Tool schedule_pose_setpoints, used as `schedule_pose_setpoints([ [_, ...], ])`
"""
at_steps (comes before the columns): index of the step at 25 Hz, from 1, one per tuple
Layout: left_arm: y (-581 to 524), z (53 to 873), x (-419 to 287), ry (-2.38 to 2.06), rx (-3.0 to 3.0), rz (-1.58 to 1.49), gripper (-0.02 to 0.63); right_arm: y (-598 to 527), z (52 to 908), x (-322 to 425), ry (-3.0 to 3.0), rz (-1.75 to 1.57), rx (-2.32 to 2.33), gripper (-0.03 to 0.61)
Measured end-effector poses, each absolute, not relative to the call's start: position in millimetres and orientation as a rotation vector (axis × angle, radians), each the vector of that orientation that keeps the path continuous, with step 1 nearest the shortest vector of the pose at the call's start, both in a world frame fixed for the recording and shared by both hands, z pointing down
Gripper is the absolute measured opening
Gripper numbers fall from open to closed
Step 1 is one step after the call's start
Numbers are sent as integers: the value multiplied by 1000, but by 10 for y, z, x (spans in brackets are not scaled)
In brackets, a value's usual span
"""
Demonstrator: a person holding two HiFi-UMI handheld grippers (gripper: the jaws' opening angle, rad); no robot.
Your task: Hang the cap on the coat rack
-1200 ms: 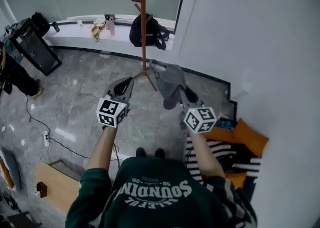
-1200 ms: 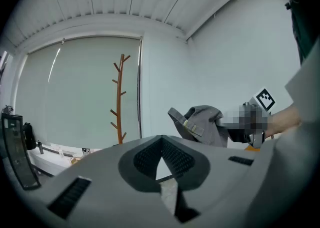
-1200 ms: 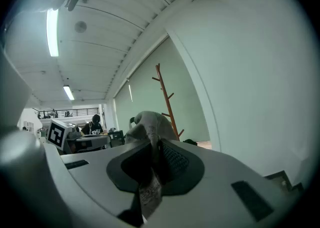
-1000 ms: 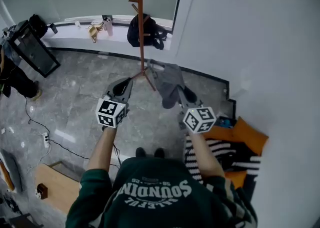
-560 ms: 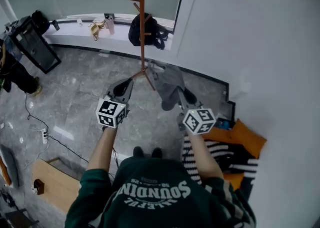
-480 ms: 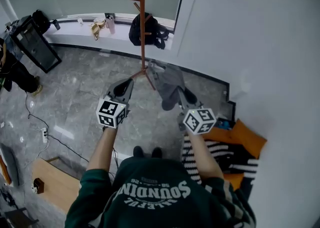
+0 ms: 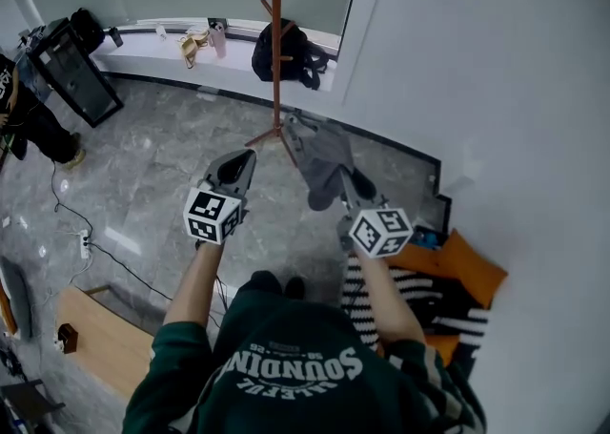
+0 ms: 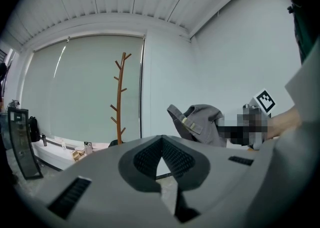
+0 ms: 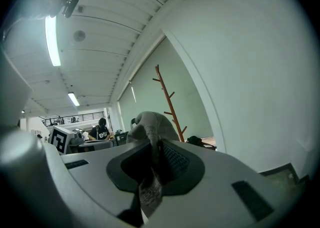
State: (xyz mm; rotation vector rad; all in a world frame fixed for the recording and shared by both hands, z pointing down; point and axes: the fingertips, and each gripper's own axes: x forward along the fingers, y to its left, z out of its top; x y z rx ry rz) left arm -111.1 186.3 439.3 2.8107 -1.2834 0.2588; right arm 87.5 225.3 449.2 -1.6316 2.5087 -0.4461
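Note:
A brown wooden coat rack [image 7: 277, 51] with short branch pegs stands on the grey floor near the window, ahead of both grippers. The rack [image 8: 119, 102] shows left of centre in the left gripper view, and in the right gripper view the rack [image 9: 169, 102] rises behind the cap. My right gripper [image 7: 349, 181] is shut on the grey cap [image 7: 322, 157], whose fabric and white label sit pinched between the pads [image 9: 152, 147]. The cap [image 8: 198, 123] hangs short of the rack, apart from it. My left gripper [image 7: 237, 166] is shut and holds nothing, its tips [image 8: 161, 140] touching.
A black backpack [image 7: 290, 52] lies on the window ledge behind the rack, with a pink bottle [image 7: 219, 39] further left. A black monitor [image 7: 72, 75] and a person [image 7: 27, 127] are at far left. Orange and striped clothes [image 7: 448, 281] lie at right by the white wall.
The view has shifted slightly as the person moves forward a little. Both grippers keep the same pose, and the cap stays in the right gripper.

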Motion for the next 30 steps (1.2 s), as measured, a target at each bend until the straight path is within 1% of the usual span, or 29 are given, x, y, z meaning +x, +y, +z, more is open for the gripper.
schedule_pose_setpoints([
  [6, 1870, 4504, -1050, -1287, 2782, 254, 0, 2237, 4602, 937, 2511, -492, -1615, 38],
  [15, 1564, 4571, -981, -1274, 2787, 239, 0, 1920, 4671, 983, 2517, -495, -1617, 38],
  [24, 820, 4691, -971, -1243, 2774, 245, 0, 1211, 4832, 918, 2524, -531, -1612, 38],
  [30, -5, 4537, -893, -1225, 2814, 221, 0, 454, 4747, 872, 2548, -507, -1595, 38],
])
